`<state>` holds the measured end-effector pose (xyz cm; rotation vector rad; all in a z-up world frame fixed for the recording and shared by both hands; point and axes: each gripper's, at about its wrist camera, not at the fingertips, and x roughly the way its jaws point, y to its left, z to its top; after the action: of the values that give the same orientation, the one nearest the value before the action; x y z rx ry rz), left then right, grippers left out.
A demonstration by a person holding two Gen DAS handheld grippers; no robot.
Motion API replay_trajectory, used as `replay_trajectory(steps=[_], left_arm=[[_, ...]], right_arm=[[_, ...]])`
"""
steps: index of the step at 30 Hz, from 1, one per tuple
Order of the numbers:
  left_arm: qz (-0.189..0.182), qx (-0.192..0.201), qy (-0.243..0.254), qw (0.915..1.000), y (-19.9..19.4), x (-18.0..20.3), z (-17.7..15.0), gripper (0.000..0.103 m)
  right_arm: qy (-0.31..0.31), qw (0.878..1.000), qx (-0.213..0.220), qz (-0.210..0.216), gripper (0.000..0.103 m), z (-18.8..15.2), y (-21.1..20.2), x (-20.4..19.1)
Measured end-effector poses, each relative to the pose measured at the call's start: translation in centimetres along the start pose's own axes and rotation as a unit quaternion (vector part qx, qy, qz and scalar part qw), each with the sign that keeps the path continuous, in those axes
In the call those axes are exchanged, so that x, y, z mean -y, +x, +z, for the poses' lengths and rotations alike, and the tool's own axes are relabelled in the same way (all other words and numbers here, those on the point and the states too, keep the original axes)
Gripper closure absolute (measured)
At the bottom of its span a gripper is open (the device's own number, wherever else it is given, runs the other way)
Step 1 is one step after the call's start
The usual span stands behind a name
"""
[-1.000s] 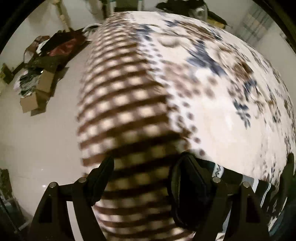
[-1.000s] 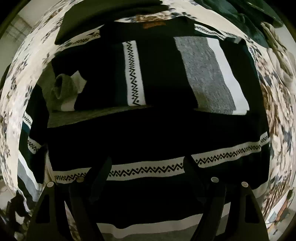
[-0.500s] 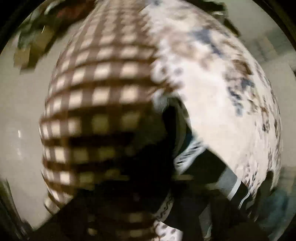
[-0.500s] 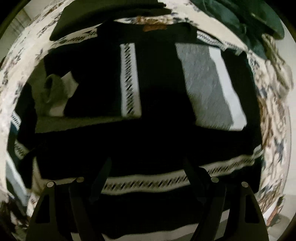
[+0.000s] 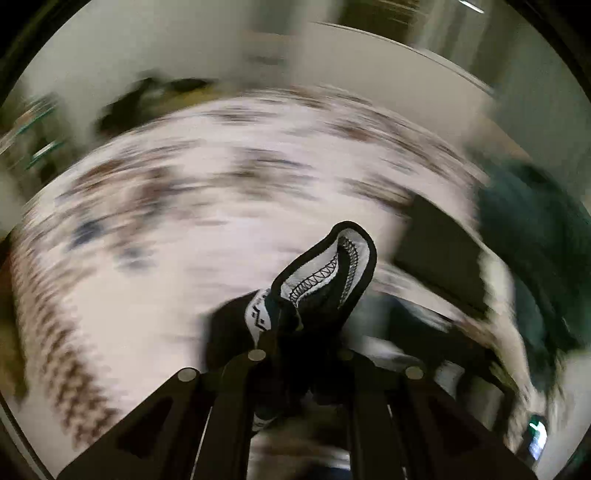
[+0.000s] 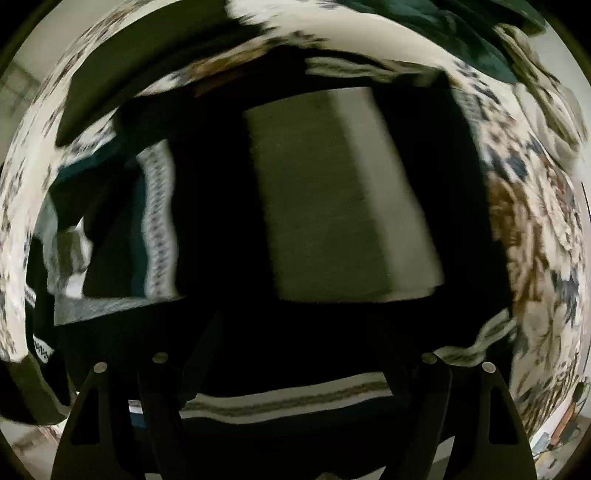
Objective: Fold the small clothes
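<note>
My left gripper (image 5: 301, 341) is shut on the hem of a black sweater (image 5: 325, 269) with white zigzag trim; a fold of it sticks up past the fingertips, lifted above the flowered bedspread (image 5: 184, 221). In the right wrist view the same black sweater (image 6: 229, 229) lies spread on the bed, with a folded grey-and-white sleeve panel (image 6: 332, 199) on top and a white patterned stripe (image 6: 159, 221) at the left. My right gripper (image 6: 295, 343) hangs open above the sweater's lower part, nothing between its fingers. Both views are blurred by motion.
A dark folded garment (image 6: 155, 55) lies at the bed's far side, and a dark green garment (image 6: 461, 33) lies at the top right. The green garment (image 5: 535, 258) also shows at the right of the left wrist view. The flowered bedspread (image 6: 535, 221) runs along the right edge.
My left gripper has shut on the sweater's hem at the bed's edge, then swung up and across with it. The right gripper has slid sideways over the sweater, still open.
</note>
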<state>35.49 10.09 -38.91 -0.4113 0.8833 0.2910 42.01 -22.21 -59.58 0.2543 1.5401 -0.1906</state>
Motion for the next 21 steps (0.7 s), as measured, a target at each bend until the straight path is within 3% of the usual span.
replay_trajectory(steps=[2,6,9,13,15,16,17,18,21], left_arm=[[-0.053,-0.024,0.037,0.9976,1.5,6.5,-0.7,0.098],[-0.144,-0.092,0.123,0.9777,5.1,20.3,-5.1,0.098],[-0.177,-0.141,0.175,0.9581,7.5,28.3,-9.4,0.098],[-0.195,-0.219,0.192,0.9366,9.8,32.9,-13.6,0.094],[-0.195,-0.234,0.197,0.9320,10.1,33.1,-14.4,0.080],[-0.197,-0.231,0.196,0.9326,9.8,32.3,-14.2,0.052],[-0.196,-0.229,0.193,0.9337,9.4,31.1,-13.6,0.013],[-0.186,-0.227,0.191,0.9369,9.1,29.8,-12.8,0.003],[-0.131,-0.209,0.177,0.9529,9.3,24.5,-9.3,0.002]], right_arm=[[0.017,1.000,0.004,-0.003,0.022,1.0,-0.3,3.1],[0.049,0.999,0.005,-0.010,0.022,2.5,-0.5,8.8],[0.071,0.997,0.002,-0.017,0.022,3.4,-0.4,13.0],[0.087,0.996,-0.006,-0.008,0.022,4.1,0.2,17.9],[0.091,0.996,-0.013,0.012,0.022,4.4,0.0,19.5],[0.094,0.995,-0.015,0.027,0.022,4.6,-0.2,20.3],[0.097,0.994,-0.016,0.040,0.022,4.9,-0.4,21.0],[0.099,0.995,0.004,0.024,0.022,5.0,-0.7,21.5],[0.111,0.990,0.015,0.084,0.022,5.9,-2.1,22.7]])
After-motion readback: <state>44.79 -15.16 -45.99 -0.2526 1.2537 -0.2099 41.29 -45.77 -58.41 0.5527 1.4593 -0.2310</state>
